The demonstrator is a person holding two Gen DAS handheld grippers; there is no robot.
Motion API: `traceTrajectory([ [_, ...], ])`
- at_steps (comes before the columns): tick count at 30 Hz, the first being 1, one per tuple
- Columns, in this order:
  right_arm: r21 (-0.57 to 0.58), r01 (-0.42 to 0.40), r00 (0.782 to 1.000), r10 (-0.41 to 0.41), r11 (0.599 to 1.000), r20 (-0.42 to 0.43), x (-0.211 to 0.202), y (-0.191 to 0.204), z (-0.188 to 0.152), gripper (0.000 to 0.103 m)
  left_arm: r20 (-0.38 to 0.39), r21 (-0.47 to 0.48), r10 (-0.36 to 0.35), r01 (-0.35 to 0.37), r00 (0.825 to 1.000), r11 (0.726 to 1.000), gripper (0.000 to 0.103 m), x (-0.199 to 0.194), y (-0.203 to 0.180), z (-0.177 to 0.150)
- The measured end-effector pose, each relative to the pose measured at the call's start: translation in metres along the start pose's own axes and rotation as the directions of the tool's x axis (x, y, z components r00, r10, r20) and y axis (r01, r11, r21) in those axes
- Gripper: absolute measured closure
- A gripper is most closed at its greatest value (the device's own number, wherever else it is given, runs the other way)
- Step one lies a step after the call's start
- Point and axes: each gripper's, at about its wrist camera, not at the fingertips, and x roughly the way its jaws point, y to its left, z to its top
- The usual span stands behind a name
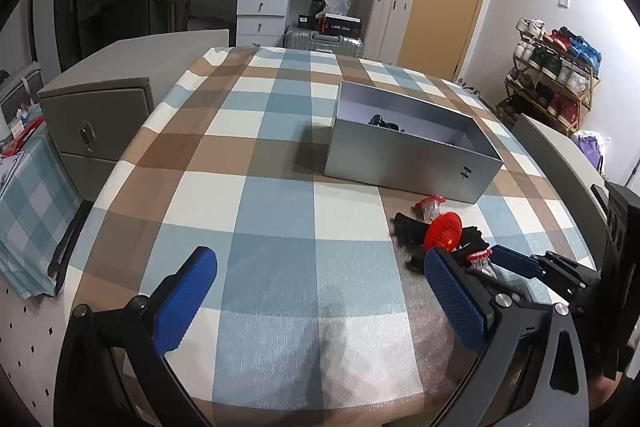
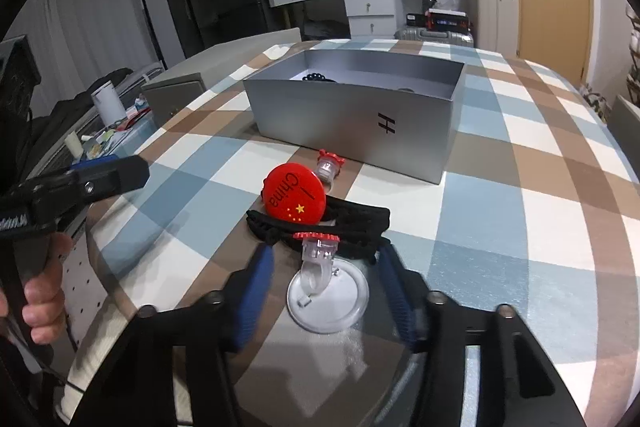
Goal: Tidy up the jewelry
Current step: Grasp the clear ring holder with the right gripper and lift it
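A: In the left wrist view, where did things stand?

B: The left gripper [image 1: 316, 301] hung over bare checked cloth on the worktop [image 1: 276, 163], its blue fingers [image 1: 184, 303] spread wide with nothing between them. The silver box [image 1: 408, 155] sat at the far right, open, with dark beads [image 1: 384, 123] lying inside. Near its front wall lay a small red-topped clear ring [image 1: 430, 207], then the red China badge [image 1: 442, 231] on a black lace band [image 1: 412, 231]. The right gripper [image 1: 480, 259] came in from the right edge, at that pile.

A: And from the right wrist?

B: The right gripper [image 2: 326, 263] straddled a second clear ring with a red gear-shaped top [image 2: 318, 251], which stood just beyond a clear round disc [image 2: 328, 297]. The fingers [image 2: 256, 279] stood partly open, one on each side of the ring; I saw a gap on both sides, so I judged nothing gripped yet. The lace band [image 2: 352, 223] lay just behind, touching the ring's red top, with the badge [image 2: 294, 199] resting on it. The other ring [image 2: 330, 165] sat farther off, near the box [image 2: 352, 119].

A: What could have gone wrong?

B: The ring looked small, hard and slick, so uneven pressure might have squirted it out. A fingertip could also have snagged the lace and dragged the badge along. Whether the disc was attached to the ring I couldn't tell.
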Motion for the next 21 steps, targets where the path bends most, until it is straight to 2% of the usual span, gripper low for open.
traceTrajectory([
  [1, 0.004, 0.008, 1.0, -0.008, 1.0, -0.003, 0.001, 0.0, 0.0, 0.066, -0.002, 0.001, -0.001, 0.001, 1.0, 1.0, 0.002, 0.0, 0.0, -0.001],
  [4, 0.018, -0.004, 1.0, 0.004, 1.0, 0.001, 0.001, -0.002, 0.0, 0.074, -0.015, 0.003, -0.011, 0.011, 1.0, 1.0, 0.002, 0.001, -0.001, -0.003],
  [6, 0.021, -0.015, 1.0, 0.015, 1.0, 0.009, -0.002, -0.003, -0.002, 0.086, -0.028, 0.006, -0.019, 0.02, 0.999, 1.0, 0.002, 0.003, -0.003, -0.005],
  [13, 0.074, -0.063, 0.996, 0.058, 0.995, 0.064, -0.016, -0.013, -0.003, 0.086, -0.061, 0.04, -0.077, 0.08, 0.995, 0.996, 0.002, 0.005, -0.019, -0.009],
  [21, 0.15, -0.127, 0.983, 0.104, 0.981, 0.149, -0.039, -0.033, -0.004, 0.086, -0.113, 0.141, -0.145, 0.16, 0.983, 0.977, 0.002, 0.011, -0.057, -0.013],
])
